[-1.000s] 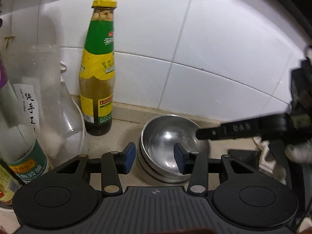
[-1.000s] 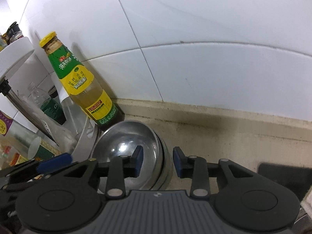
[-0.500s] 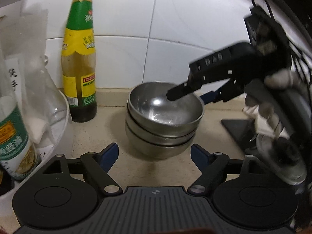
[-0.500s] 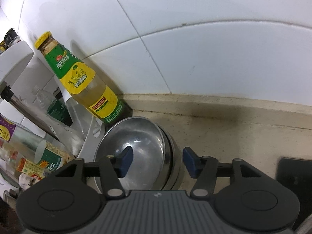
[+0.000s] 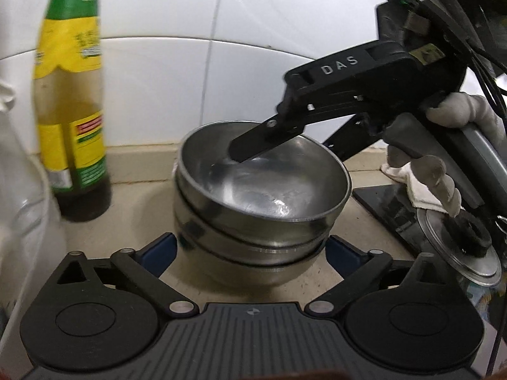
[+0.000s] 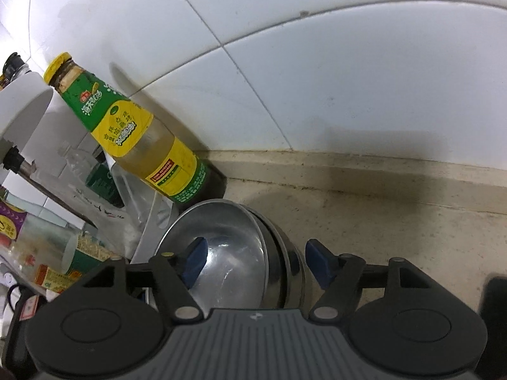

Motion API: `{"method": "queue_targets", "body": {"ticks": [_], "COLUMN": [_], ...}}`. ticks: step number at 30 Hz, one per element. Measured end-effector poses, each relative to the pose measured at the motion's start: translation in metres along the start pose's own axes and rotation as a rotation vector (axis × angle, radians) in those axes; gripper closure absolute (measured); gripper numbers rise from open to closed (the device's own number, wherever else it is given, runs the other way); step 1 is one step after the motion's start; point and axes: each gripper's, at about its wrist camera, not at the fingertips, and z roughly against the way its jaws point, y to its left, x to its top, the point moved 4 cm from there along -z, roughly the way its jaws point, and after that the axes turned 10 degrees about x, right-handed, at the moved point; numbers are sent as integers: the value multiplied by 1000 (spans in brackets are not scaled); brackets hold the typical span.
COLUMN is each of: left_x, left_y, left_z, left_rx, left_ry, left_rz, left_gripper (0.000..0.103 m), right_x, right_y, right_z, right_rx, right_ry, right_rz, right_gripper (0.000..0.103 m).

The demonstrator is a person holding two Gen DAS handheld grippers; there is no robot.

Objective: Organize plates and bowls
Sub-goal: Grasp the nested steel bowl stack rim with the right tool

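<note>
A stack of three steel bowls [image 5: 259,199] stands on the beige counter by the tiled wall. My left gripper [image 5: 250,250] is open, with one blue pad on each side of the lowest bowl, not gripping it. My right gripper [image 6: 256,262] is open over the stack [image 6: 234,256]; its left pad hangs inside the top bowl and its right pad is outside the rim. In the left wrist view the right gripper's finger [image 5: 263,139] reaches into the top bowl from the right.
A green and yellow sauce bottle [image 5: 71,104] stands left of the bowls against the wall [image 6: 133,136]. A white rack with bottles and jars [image 6: 47,237] crowds the left. A dark stove edge [image 5: 386,202] and a metal lid [image 5: 459,247] lie right.
My left gripper opened wide, dropped lower and moved up to the stack, straddling its base. My right gripper opened from nearly shut on the rim.
</note>
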Motion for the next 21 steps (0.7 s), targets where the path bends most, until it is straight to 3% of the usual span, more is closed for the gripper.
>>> {"method": "queue_targets", "body": {"ticks": [11,15,21], "left_x": [5,4,1], "left_y": [4,5,2], "left_z": [-15,-18,-19], "left_rx": [-51,-46,-30], "left_ry": [-37,-51,-68], "left_rz": [-30,-28,-24], "left_gripper": [0,0,0], "right_x": [3,1,0], "right_y": [-21,-27,-35], "right_z": [-23,-31,-26], "right_rx": [20,44,63], "right_ry": [69,59,32], "right_rz": [-2,-6,-21], "right_gripper": [34,31,36]}}
